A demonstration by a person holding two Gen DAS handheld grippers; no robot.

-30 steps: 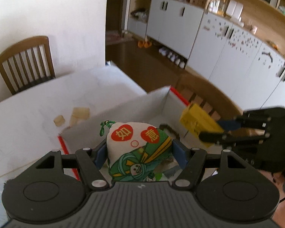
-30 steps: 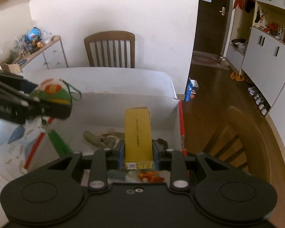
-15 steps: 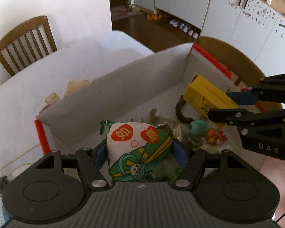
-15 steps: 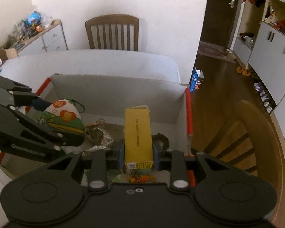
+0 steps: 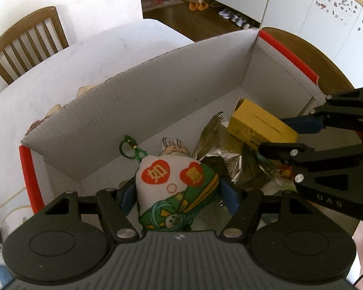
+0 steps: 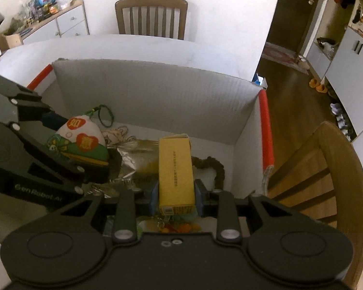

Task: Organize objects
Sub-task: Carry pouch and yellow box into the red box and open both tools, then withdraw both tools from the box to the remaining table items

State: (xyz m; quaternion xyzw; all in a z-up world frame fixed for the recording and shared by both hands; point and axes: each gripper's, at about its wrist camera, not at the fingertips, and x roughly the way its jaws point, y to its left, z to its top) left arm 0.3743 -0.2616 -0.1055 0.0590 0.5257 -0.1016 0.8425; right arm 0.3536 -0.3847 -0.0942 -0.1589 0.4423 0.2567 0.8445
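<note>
Change since a second ago: both my grippers have come down from above the rim into the white cardboard box (image 5: 157,101), each with its load unchanged.

Item 1, left gripper (image 5: 176,193): fingers pinching the embroidered pouch (image 5: 174,186) at its sides; green cord loop hanging free toward the far wall. The pouch is inside the box, low over the floor at the left half; whether it touches the floor I cannot tell.

Item 2, right gripper (image 6: 176,195): fingers clamped on the near end of the yellow carton (image 6: 175,169), which points away over the box's right half, above the silver foil bag (image 6: 133,154) and beside a brown scrunchie (image 6: 213,169).

Item 3, already in the box: foil bag, scrunchie, small orange trinkets (image 6: 176,228) under the carton.

Step in hand, as I judge it: setting both loads down. To do it well, I would lower each until it rests on something, release the pouch over bare floor, lay the carton flat off the foil so it cannot slide, then spread the fingers fully and lift straight up, keeping the grippers apart.
</note>
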